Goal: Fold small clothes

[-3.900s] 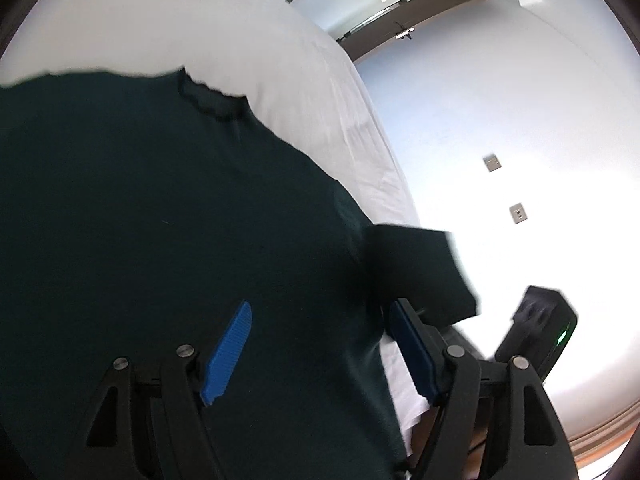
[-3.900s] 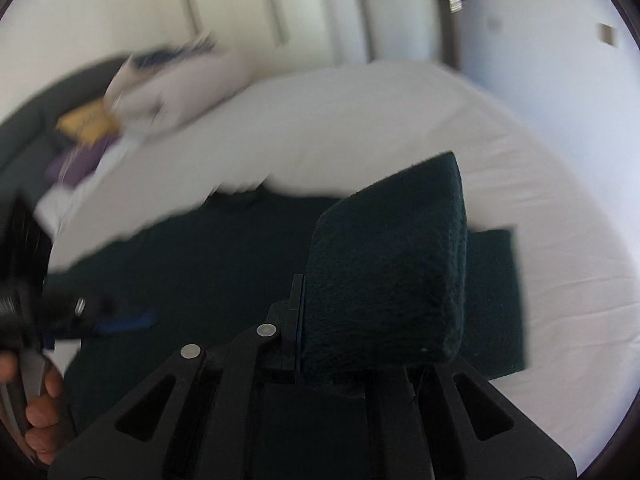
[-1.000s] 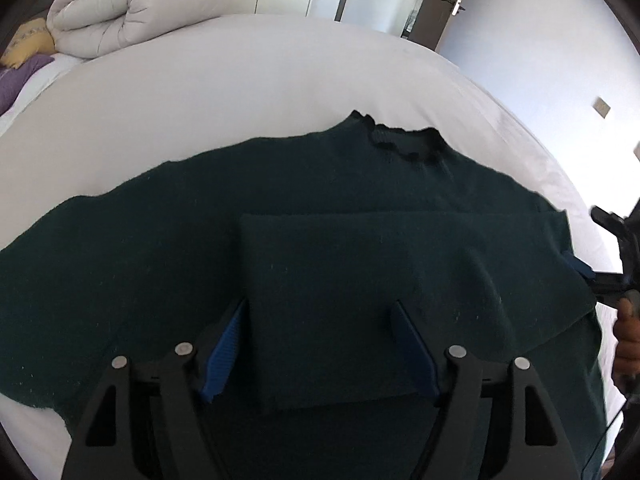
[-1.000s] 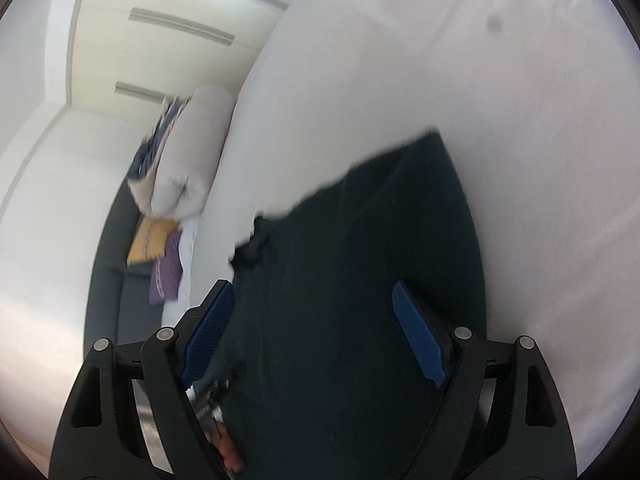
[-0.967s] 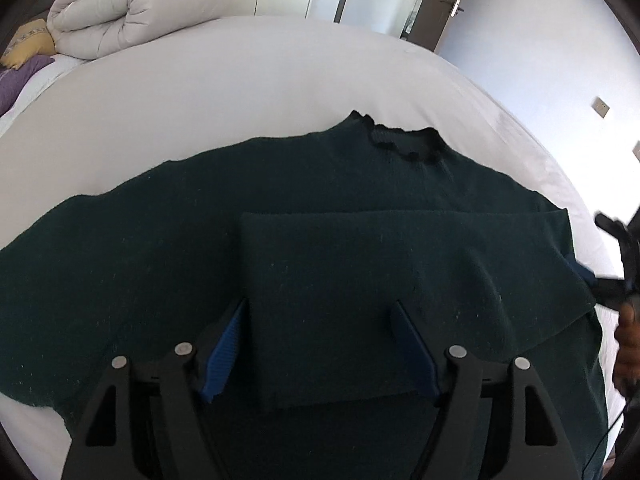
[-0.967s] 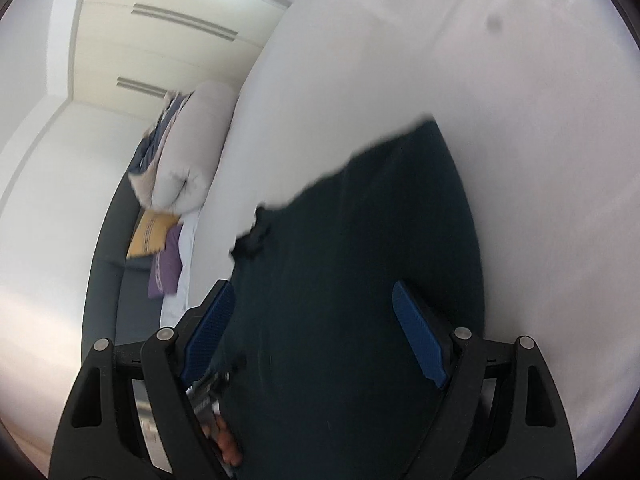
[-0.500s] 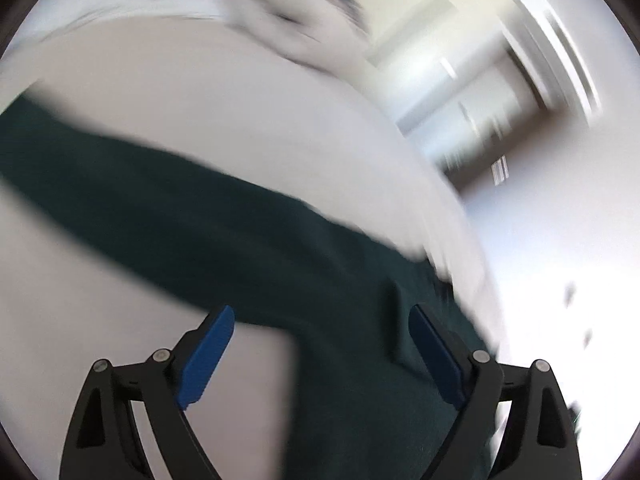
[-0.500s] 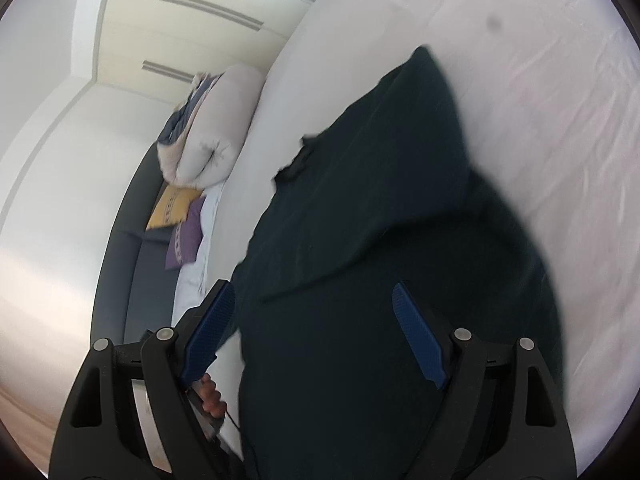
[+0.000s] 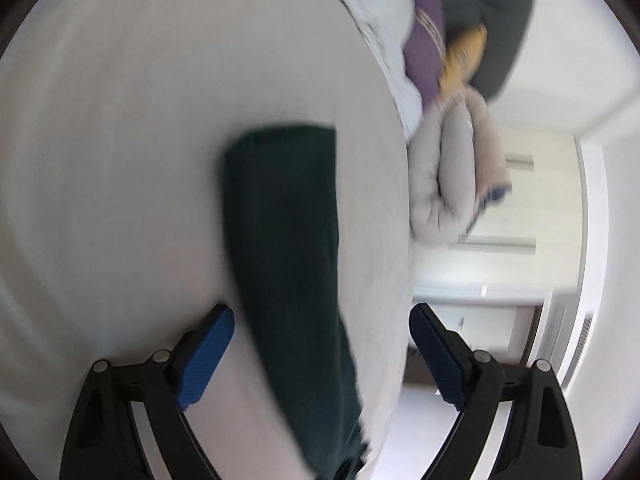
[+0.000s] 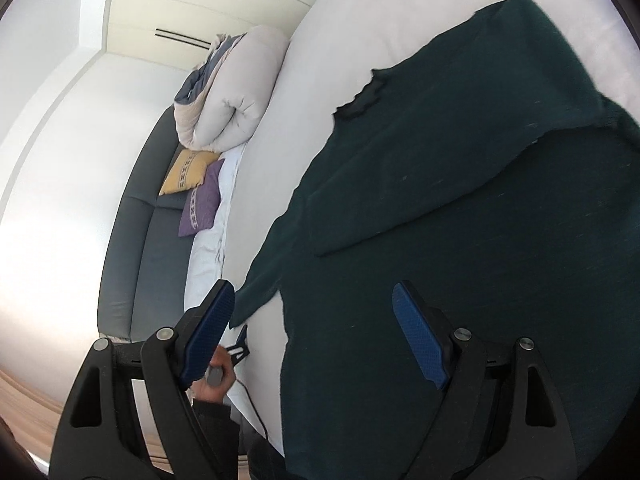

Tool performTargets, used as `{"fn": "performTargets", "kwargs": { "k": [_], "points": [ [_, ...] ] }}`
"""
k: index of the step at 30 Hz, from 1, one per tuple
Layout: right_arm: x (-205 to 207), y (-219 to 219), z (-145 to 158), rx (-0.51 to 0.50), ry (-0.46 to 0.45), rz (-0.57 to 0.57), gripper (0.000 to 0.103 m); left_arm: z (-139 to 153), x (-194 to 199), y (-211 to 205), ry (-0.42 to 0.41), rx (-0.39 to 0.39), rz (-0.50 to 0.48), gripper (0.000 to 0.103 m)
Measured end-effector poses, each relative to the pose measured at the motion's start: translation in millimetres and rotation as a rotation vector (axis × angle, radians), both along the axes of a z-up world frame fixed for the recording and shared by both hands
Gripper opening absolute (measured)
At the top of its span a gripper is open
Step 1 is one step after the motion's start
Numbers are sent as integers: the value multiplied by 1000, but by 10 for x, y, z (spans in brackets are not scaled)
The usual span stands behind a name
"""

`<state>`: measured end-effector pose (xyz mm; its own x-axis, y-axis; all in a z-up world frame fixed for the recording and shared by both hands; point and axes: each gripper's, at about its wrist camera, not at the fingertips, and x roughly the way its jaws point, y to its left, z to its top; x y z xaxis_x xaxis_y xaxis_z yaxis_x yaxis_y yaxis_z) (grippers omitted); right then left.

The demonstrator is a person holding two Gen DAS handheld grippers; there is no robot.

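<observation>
Plainly, scene: a dark green knitted sweater [image 10: 460, 208] lies spread on a wide white bed [image 10: 332, 52], the room tipped sideways in both wrist views.
Sweater body: flat on the sheet, its dark frilled neckline [image 10: 362, 98] towards the far side of the bed.
Folded sleeve: one sleeve is laid across the chest as a flat panel, its straight edge running diagonally over the body (right wrist view).
Loose sleeve: the other sleeve [image 9: 284, 248] stretches out straight along the sheet, blurred in the left wrist view, its squared cuff end farthest from the camera.
Left claw [image 9: 322, 354]: its blue pads stand wide apart on either side of that sleeve, not pressing it; nothing is gripped.
Left claw, seen from the right [image 10: 239, 346]: small and low at the bed's edge, just beside the sleeve's end, with the person's hand [image 10: 214, 380] around its handle.
Right claw [image 10: 312, 338]: blue pads wide apart and empty, above the sweater's lower part (whether it touches the knit cannot be told).
Bedding: a rolled beige duvet [image 10: 230, 92] sits at the bed's far end.
Cushions: a yellow patterned cushion [image 10: 188, 170] and a purple patterned cushion [image 10: 200, 204] lie together by the dark grey headboard [image 10: 132, 248].
Background: pale cream wardrobe doors [image 10: 208, 4] behind the duvet.
</observation>
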<state>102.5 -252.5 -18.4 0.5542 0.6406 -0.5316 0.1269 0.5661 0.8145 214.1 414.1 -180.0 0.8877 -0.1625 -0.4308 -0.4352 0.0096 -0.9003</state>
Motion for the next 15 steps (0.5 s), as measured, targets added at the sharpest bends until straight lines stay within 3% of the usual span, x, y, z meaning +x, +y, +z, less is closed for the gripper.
{"fn": "performTargets", "kwargs": {
  "k": [3,5,7,8,9,12,13,15],
  "points": [
    [-26,133,40,-8,-4,12,81,26,135,147,-4,0,41,90],
    [-26,180,43,-11,-1,20,81,32,184,194,7,9,34,73],
    [73,204,-13,-15,4,23,81,-19,243,257,22,-3,1,20],
    [51,220,-15,-19,4,26,81,-64,225,263,32,-11,-20,14],
    [70,237,-35,-21,3,28,81,-47,226,261,41,11,-26,14],
    [69,216,-64,-25,6,18,81,243,204,152,60,177,-66,10],
    [115,200,-107,-24,8,15,81,471,306,13,52,281,-123,9],
    [112,157,-153,-15,12,7,81,789,484,-276,28,412,-233,9]
  ]
}}
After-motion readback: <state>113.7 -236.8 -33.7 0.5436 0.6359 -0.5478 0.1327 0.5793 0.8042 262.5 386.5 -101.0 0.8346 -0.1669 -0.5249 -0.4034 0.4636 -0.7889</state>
